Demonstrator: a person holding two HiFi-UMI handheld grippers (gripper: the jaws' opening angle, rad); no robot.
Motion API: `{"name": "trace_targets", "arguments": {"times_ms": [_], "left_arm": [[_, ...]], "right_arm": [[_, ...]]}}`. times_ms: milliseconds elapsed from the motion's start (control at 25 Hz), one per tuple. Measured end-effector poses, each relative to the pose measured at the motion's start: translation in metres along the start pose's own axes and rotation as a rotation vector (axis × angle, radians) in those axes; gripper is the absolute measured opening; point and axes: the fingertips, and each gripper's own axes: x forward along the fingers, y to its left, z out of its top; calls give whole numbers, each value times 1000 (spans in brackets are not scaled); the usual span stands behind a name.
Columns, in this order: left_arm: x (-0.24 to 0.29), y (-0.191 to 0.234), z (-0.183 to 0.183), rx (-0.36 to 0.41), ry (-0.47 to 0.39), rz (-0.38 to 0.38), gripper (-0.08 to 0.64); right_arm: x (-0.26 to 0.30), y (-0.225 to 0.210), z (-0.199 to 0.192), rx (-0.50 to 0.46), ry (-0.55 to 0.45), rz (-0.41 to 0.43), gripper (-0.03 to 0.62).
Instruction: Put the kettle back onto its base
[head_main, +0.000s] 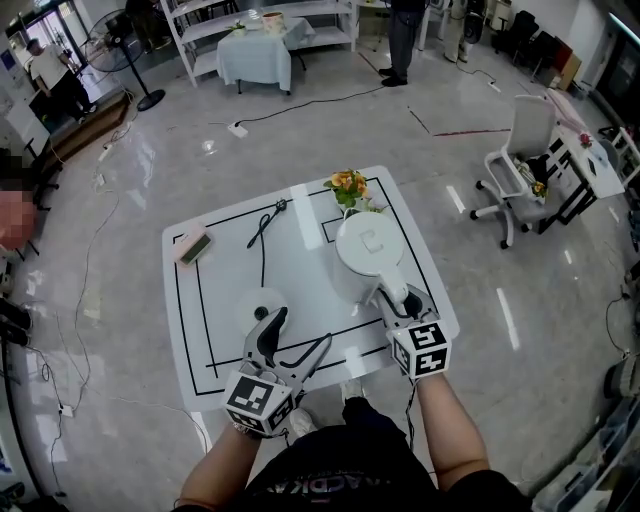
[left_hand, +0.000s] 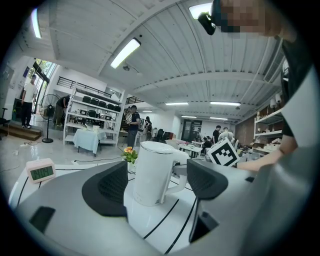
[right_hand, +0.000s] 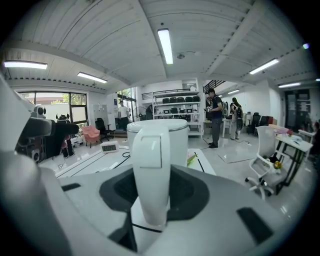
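We judge the task to be at its start: nothing is placed yet, but the grasp looks made. The kettle (head_main: 368, 250) stands on the white surface (head_main: 300, 225), right of centre in the head view, and is not yet on its base (head_main: 259, 306). The base is the round white disc lower left of the kettle, apart from it, with bare surface and a black marking line between them.

The right gripper (head_main: 392, 297) sits at the kettle's lower right edge. In the right gripper view the upright handle (right_hand: 151, 167) fills the gap between the jaws, with the dark pads against it on both sides. We read that as a grasp on the handle. Nothing shows the kettle raised; in the left gripper view its bottom appears to rest flat on the surface.

The left gripper (head_main: 298, 340) hangs at the bottom edge of the surface, just beside the base. Its jaws stand wide apart with nothing between them; the kettle only shows beyond them, further off.

What is left, as we see it, is the whole carry. The kettle must be lifted, moved toward the lower left of the frame, lowered centred onto the disc, and then let go.
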Motion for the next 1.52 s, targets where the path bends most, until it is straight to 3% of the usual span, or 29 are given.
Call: {"name": "trace_targets", "arguments": {"times_ms": [440, 1000, 1360, 1520], "left_arm": [[-4, 0, 4, 2, -9, 10, 357], [-18, 9, 1, -10, -11, 57, 324], [-30, 26, 7, -25, -38, 107, 163], [-35, 35, 11, -36, -59, 140, 50]], "right_arm": [[0, 0, 0, -4, 17, -4, 126], [-5, 1, 21, -66, -128, 26, 123], [3, 10, 51, -96, -191, 62, 120], [8, 17, 65, -118, -201, 87, 118]]}}
